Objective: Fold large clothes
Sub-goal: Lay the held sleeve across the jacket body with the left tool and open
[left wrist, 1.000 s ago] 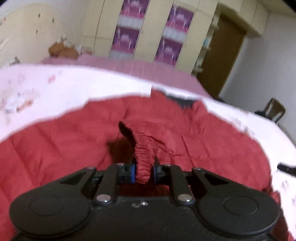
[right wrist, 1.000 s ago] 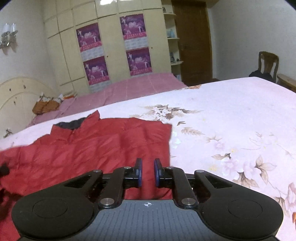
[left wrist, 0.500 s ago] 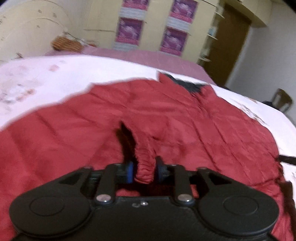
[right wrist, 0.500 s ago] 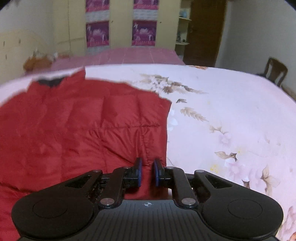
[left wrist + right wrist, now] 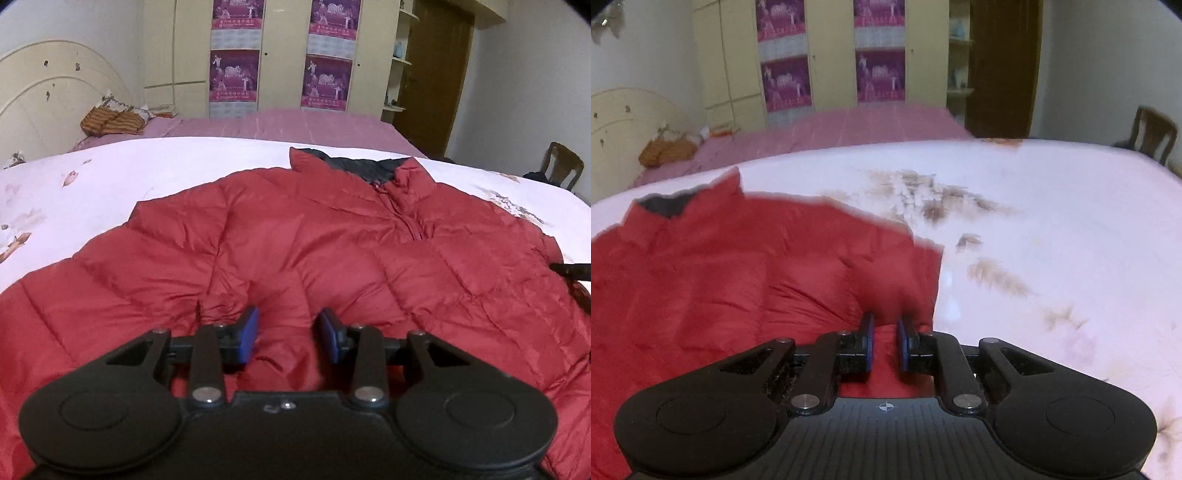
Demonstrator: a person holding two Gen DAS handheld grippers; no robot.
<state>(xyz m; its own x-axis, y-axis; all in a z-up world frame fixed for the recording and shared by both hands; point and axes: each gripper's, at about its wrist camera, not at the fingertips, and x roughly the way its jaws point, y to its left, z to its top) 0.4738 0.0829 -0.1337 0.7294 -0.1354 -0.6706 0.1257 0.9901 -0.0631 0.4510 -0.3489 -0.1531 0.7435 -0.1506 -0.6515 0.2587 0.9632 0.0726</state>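
Note:
A red quilted puffer jacket (image 5: 332,251) with a dark collar lining lies front-up on the floral bedspread (image 5: 110,177). My left gripper (image 5: 290,328) is open just above the jacket's middle, with the released sleeve fabric lying between the jaws. In the right wrist view the same jacket (image 5: 720,280) fills the left side. My right gripper (image 5: 885,332) sits over the jacket's right side edge with its jaws narrowly apart; red fabric shows between them, and I cannot tell whether they pinch it.
A second bed with a pink cover (image 5: 280,122) stands beyond, with a cream headboard (image 5: 44,99) and striped bundle (image 5: 110,122) at left. Wardrobes with purple posters (image 5: 280,55) line the far wall. A wooden chair (image 5: 563,166) stands at right. The right gripper's tip (image 5: 572,271) shows at the right.
My left gripper has opened and let go of the sleeve cuff it held, which now lies flat on the jacket. My right gripper moved in over the jacket's right edge.

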